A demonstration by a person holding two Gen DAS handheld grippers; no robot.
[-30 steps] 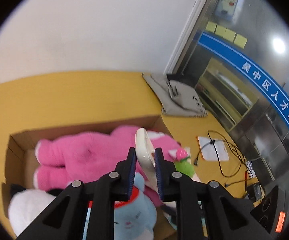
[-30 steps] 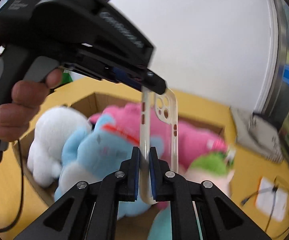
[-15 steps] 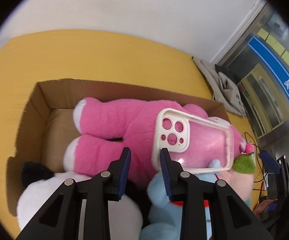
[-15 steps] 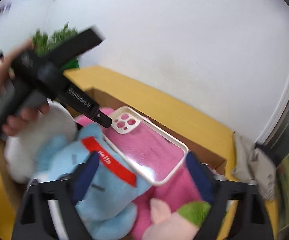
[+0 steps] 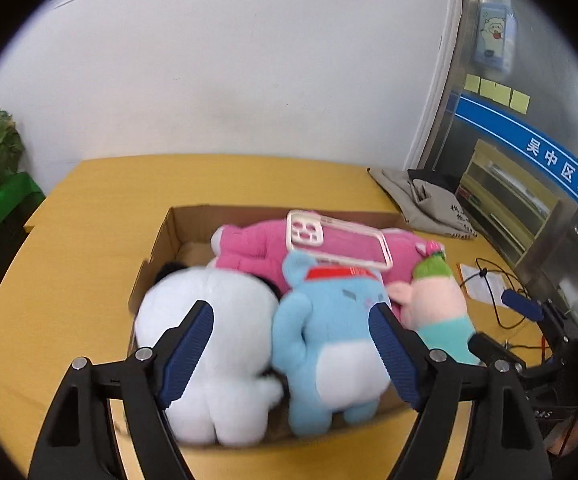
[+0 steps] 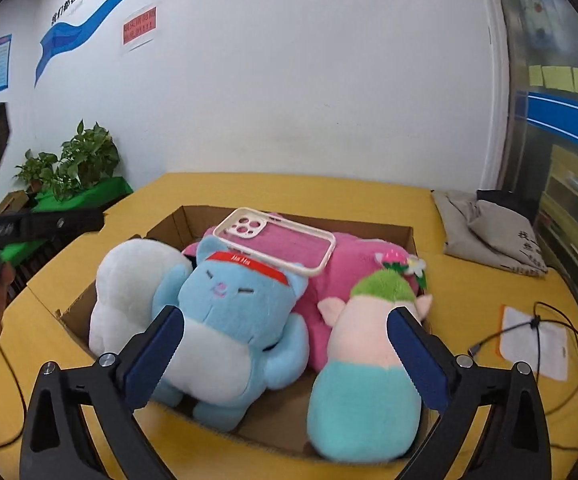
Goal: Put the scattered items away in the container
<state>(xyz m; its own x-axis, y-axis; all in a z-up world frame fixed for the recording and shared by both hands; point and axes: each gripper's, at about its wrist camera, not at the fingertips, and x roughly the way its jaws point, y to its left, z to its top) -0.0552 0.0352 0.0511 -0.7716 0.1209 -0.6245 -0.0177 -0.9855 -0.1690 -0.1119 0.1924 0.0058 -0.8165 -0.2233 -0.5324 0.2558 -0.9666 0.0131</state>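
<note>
A cardboard box [image 5: 169, 228] [image 6: 385, 232] on the yellow table holds a white plush [image 5: 209, 320] [image 6: 129, 288], a blue plush [image 5: 329, 328] [image 6: 229, 320], a pink plush [image 5: 257, 244] [image 6: 353, 264] and a green-haired plush [image 5: 437, 300] [image 6: 369, 360]. A clear phone case with a white rim [image 5: 337, 242] [image 6: 277, 240] lies flat on top of the pink and blue plush. My left gripper [image 5: 291, 344] is open and empty, in front of the box. My right gripper [image 6: 285, 356] is open and empty, also in front of the box.
A grey cloth bag [image 5: 421, 204] [image 6: 489, 232] lies at the table's far right. A black cable and white paper [image 5: 485, 284] [image 6: 537, 340] lie right of the box. A potted plant [image 6: 77, 164] stands at the left. The left gripper's handle [image 6: 29, 228] shows at the left edge.
Both grippers let go of the phone case and opened wide. The case now lies on the plush toys, and both grippers have pulled back from the box.
</note>
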